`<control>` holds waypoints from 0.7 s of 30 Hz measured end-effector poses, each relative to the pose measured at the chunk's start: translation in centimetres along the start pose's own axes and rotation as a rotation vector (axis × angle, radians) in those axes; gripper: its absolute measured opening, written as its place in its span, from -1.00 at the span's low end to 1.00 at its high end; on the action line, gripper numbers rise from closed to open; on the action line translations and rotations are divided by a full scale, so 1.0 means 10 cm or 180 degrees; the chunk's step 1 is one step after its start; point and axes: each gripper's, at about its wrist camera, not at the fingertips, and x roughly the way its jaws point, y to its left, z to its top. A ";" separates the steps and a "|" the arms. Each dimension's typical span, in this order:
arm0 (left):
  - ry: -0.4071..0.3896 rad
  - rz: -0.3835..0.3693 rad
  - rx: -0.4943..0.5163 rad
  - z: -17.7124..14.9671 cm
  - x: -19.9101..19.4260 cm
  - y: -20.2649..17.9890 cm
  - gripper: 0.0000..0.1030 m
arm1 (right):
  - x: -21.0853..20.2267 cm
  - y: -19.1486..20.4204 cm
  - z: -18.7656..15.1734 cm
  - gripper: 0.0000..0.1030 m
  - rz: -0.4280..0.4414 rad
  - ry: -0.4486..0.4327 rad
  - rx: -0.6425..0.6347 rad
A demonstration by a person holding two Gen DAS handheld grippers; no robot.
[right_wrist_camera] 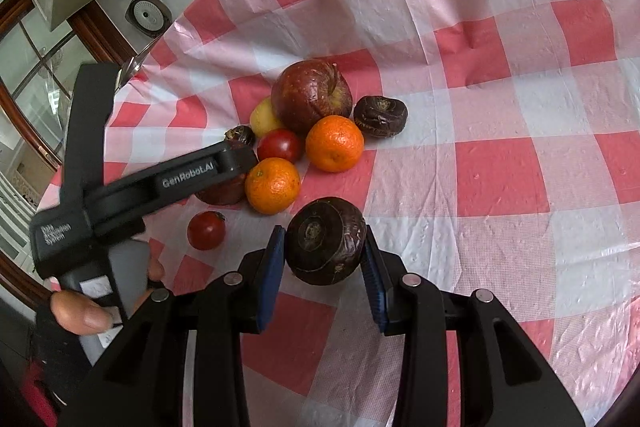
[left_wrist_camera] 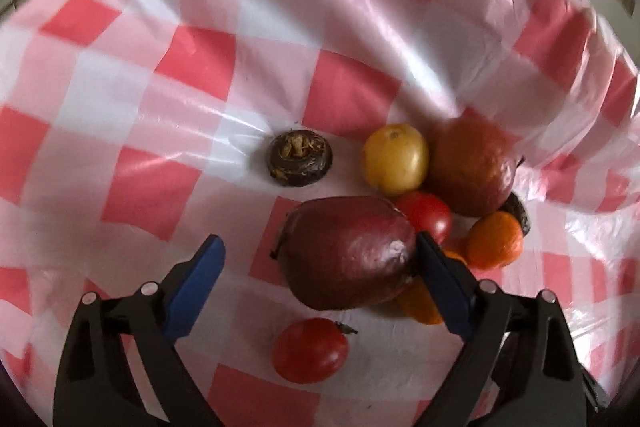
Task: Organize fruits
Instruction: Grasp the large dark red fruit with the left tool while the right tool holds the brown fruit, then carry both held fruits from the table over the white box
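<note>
The right hand-held gripper (right_wrist_camera: 324, 269) gripped a dark chestnut (right_wrist_camera: 326, 241) just above the worktop (right_wrist_camera: 500, 107). The left hand-held gripper (left_wrist_camera: 320, 259) stood open around a red apple (left_wrist_camera: 348, 253), one pad (left_wrist_camera: 434, 263) touching it. Closing on this apple seemed the next move, beside the pile (right_wrist_camera: 312, 131) farther back.

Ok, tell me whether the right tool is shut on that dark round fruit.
Shut on it. The right tool has a blue pad pressed against each side of the dark round fruit.
</note>
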 end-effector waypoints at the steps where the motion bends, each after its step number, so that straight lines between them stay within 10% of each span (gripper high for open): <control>1: -0.0005 -0.0069 -0.0015 0.00 0.00 0.02 0.66 | 0.00 0.00 0.00 -0.27 0.0000 0.0000 0.0002; 3: 0.0014 -0.0169 -0.0038 -0.02 0.00 0.05 0.29 | 0.00 0.00 0.00 -0.27 -0.0002 -0.0002 0.0005; 21: -0.0517 -0.0008 -0.0320 -0.42 -0.34 0.77 0.24 | 0.02 0.00 0.00 -0.27 0.0003 0.0026 -0.0005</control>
